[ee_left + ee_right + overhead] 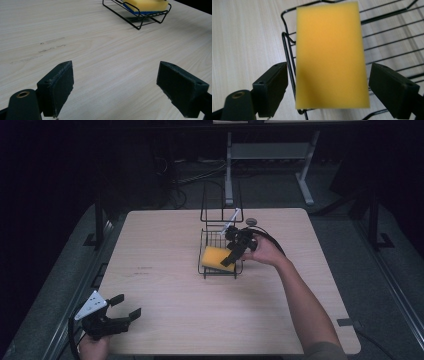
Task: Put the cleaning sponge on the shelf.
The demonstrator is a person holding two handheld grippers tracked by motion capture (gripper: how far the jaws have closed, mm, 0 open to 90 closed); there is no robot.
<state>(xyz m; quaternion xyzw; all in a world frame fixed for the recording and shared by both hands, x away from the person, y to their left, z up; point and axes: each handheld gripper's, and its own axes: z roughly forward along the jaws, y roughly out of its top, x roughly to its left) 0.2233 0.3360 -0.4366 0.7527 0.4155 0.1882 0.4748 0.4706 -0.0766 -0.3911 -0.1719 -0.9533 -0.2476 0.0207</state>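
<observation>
The sponge (330, 55) is bright yellow on top, with a blue layer underneath (seen from the left gripper view). It sits in a black wire rack (207, 267) on a pale wood-grain table (165, 285). Both grippers' jaws are matt black.

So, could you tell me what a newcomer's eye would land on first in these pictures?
The bright yellow sponge stands out first, lying in the black wire rack near the middle of the pale wooden table. The right gripper hangs over it with jaws open on either side of it. The left gripper waits open at the table's near left corner.
</observation>
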